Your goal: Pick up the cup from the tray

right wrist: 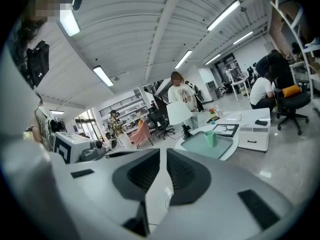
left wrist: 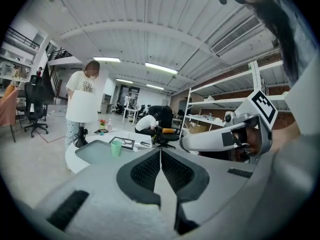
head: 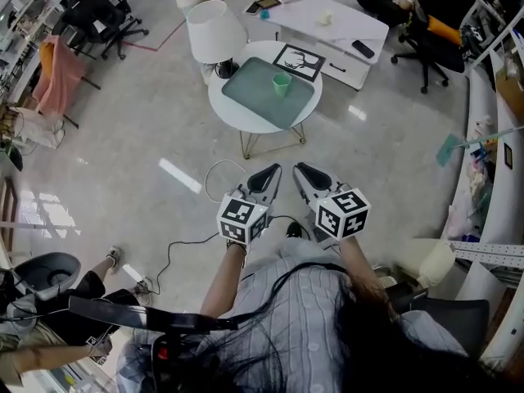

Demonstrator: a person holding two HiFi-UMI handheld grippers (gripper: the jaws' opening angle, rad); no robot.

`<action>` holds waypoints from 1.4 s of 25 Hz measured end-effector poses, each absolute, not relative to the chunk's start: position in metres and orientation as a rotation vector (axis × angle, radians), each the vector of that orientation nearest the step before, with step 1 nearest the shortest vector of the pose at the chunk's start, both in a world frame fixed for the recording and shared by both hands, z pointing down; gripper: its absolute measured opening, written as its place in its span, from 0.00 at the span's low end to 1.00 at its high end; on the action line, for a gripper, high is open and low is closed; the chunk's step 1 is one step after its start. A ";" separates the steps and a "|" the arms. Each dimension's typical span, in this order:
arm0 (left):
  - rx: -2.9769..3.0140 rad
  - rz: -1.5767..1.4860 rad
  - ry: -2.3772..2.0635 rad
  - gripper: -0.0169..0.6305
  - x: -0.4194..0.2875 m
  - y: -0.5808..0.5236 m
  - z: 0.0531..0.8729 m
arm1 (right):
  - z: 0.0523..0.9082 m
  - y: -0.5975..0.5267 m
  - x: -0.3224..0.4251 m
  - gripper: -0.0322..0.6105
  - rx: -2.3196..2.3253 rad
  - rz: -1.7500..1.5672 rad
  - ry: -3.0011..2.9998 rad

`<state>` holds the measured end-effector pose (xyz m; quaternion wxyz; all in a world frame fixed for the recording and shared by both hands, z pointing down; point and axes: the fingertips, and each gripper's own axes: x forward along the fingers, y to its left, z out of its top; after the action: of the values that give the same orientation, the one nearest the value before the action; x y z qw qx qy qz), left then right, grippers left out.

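A small green cup (head: 282, 83) stands upright on a grey-green tray (head: 254, 97) on a round white table (head: 237, 117), well ahead of me across the floor. Both grippers are held near my body, pointing toward the table and far short of it. My left gripper (head: 270, 172) is shut with nothing in it, and my right gripper (head: 303, 171) beside it is also shut and empty. In the left gripper view, the cup (left wrist: 116, 148) sits far beyond the closed gripper (left wrist: 160, 151). In the right gripper view, the cup (right wrist: 210, 138) and tray (right wrist: 197, 148) lie beyond the closed gripper (right wrist: 163, 151).
A white lamp (head: 214, 31) and a framed picture (head: 299, 61) share the round table. A low white table (head: 327, 23) stands behind it, with office chairs (head: 422, 39) around. A cable (head: 217, 178) loops on the floor. A person (left wrist: 82, 101) stands past the table.
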<state>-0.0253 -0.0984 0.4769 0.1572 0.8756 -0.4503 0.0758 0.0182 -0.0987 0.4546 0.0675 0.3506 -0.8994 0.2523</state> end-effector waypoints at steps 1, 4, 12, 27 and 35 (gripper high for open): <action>2.506 0.214 -1.299 0.05 -0.024 -0.104 0.476 | 0.456 -0.104 0.020 0.14 1.046 0.763 -2.714; 2.498 0.214 -1.324 0.05 -0.020 -0.116 0.474 | 0.460 -0.118 0.024 0.14 1.029 0.775 -2.723; 2.480 0.243 -1.333 0.05 -0.014 -0.138 0.476 | 0.472 -0.137 0.035 0.14 1.020 0.809 -2.707; 2.492 0.267 -1.297 0.05 -0.033 -0.212 0.486 | 0.495 -0.207 0.024 0.14 1.074 0.862 -2.647; 2.494 0.294 -1.234 0.05 -0.057 -0.279 0.497 | 0.518 -0.277 0.000 0.14 1.120 0.896 -2.590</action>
<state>-0.0569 -0.2788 0.4967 0.1708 0.8782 -0.4345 0.1034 0.0004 -0.2772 0.5182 0.0903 0.3766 -0.8713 0.3014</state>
